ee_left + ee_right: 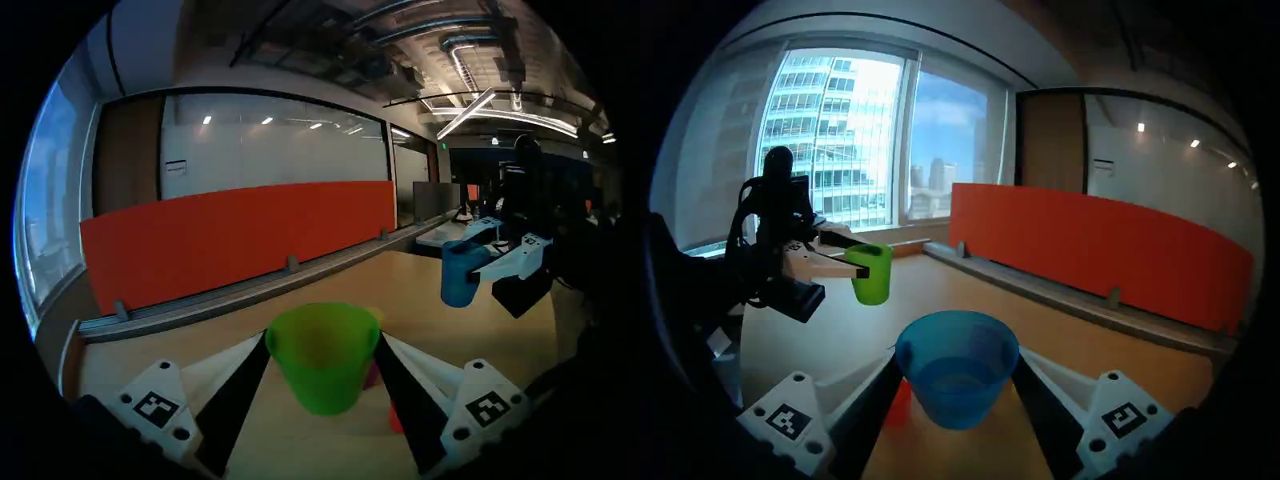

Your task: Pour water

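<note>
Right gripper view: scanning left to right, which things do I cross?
First the green cup → blue cup → orange partition.

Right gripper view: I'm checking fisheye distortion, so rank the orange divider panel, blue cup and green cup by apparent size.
1. orange divider panel
2. blue cup
3. green cup
The blue cup is nearest the camera, the green one farther off, so their true sizes may match.
</note>
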The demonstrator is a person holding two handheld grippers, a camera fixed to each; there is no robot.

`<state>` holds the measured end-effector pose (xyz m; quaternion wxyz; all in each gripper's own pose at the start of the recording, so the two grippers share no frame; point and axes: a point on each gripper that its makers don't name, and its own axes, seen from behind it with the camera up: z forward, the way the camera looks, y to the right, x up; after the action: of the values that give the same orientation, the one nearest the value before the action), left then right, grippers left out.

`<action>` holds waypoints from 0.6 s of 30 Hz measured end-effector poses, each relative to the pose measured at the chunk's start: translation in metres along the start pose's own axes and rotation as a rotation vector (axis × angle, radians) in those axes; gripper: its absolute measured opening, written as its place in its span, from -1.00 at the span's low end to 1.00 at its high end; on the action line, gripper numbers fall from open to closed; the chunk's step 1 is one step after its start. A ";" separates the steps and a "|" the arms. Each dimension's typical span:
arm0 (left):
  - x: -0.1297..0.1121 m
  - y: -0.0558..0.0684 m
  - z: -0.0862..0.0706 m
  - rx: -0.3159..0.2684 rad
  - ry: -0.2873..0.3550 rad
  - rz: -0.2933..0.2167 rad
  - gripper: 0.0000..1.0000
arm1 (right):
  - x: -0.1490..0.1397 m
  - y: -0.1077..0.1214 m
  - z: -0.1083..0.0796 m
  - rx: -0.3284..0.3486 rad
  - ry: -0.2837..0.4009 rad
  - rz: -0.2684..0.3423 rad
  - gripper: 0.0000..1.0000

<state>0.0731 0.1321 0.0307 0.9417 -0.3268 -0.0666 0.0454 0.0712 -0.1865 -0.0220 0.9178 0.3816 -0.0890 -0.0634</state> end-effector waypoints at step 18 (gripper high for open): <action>0.009 0.018 -0.002 -0.019 0.028 0.007 0.78 | 0.023 0.002 0.002 -0.012 0.075 0.001 0.81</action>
<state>0.0818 0.1457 0.0190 0.9391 -0.3367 -0.0529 0.0437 0.0929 -0.1905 -0.0169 0.9228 0.3783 -0.0545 -0.0491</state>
